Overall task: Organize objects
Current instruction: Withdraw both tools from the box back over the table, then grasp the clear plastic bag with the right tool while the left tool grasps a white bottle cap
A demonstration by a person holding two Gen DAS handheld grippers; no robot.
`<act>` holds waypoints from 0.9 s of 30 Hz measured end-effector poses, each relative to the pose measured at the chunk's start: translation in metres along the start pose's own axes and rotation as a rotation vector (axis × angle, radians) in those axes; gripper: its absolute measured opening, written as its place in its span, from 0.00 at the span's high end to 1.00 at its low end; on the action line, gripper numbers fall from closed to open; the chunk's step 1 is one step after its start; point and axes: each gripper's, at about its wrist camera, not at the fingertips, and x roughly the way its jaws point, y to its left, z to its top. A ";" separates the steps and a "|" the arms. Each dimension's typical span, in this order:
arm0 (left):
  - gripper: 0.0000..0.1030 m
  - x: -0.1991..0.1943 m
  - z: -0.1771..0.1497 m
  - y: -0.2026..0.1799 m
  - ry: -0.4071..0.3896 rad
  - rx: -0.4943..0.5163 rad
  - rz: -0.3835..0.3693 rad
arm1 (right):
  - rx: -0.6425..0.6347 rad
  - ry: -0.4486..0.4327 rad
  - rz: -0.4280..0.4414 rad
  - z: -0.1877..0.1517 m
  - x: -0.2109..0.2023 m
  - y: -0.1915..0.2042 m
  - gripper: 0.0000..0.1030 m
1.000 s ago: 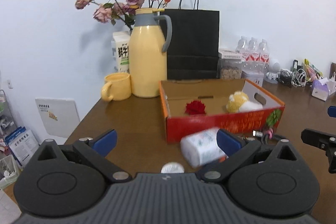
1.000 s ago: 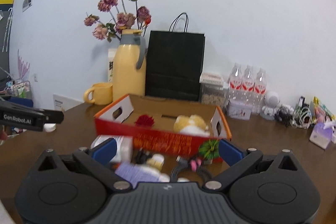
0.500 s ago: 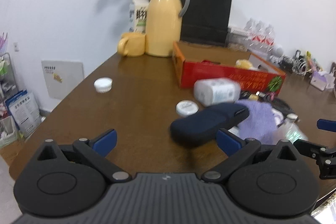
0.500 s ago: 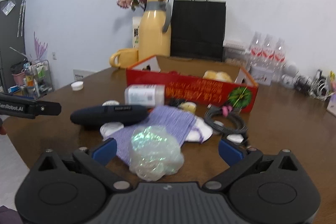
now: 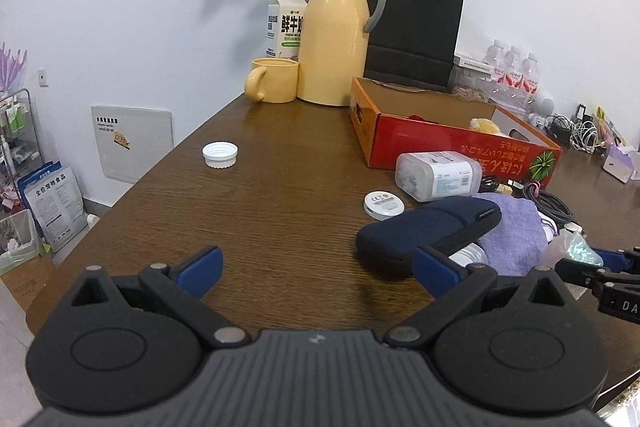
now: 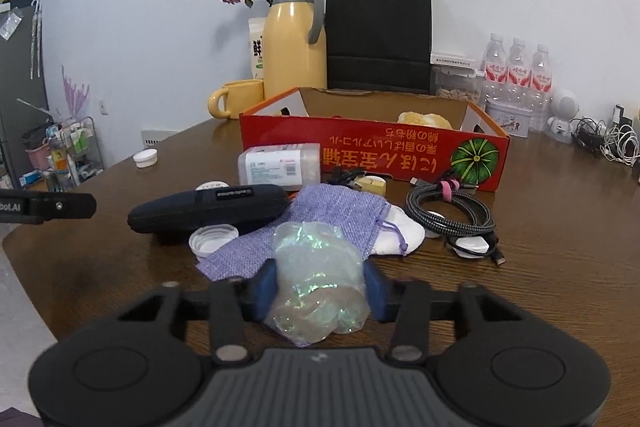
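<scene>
My right gripper is shut on a crumpled iridescent plastic bag at the table's near edge; the bag also shows in the left wrist view. Beyond it lie a purple cloth pouch, a dark blue zip case, a clear plastic box, a coiled cable and white lids. The red cardboard box stands behind them with a yellow plush inside. My left gripper is open and empty over bare table, left of the zip case.
A yellow thermos jug, yellow mug, milk carton, flowers and black paper bag stand at the back. Water bottles and cables sit back right. A white lid lies left. The table's edge runs along the left.
Both grippers pulled back from the red box toward the near edge. My right gripper closed on the plastic bag. The left gripper stayed open.
</scene>
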 end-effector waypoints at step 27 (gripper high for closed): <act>0.00 0.085 0.065 0.068 -0.019 -0.030 0.222 | 0.055 -0.102 -0.157 0.035 0.018 -0.059 0.74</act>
